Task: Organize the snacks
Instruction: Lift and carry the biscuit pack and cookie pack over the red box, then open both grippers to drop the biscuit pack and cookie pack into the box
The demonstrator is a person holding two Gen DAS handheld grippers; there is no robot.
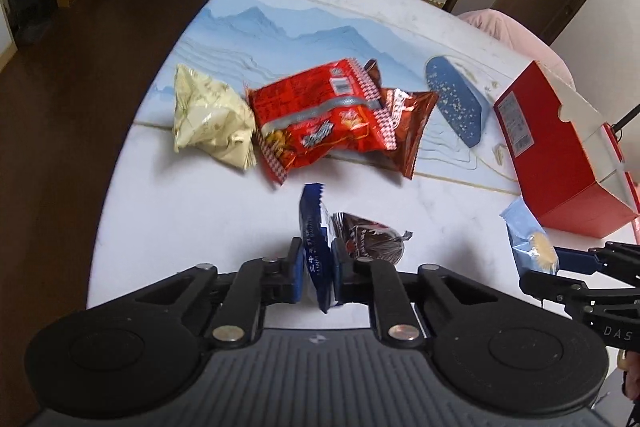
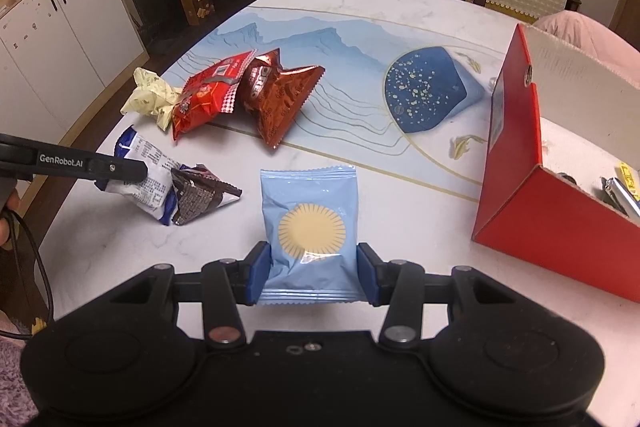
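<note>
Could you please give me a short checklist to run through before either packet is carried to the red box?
1. Left hand-held gripper shut on the blue-and-white packet: ok.
2. Right hand-held gripper shut on the light blue packet: ok.
3. Red box open on top: ok.
4. Room left inside the red box: cannot tell; only part of the inside shows.
5. Dark brown packet free of the left grip: cannot tell; it lies against the right finger.
</note>
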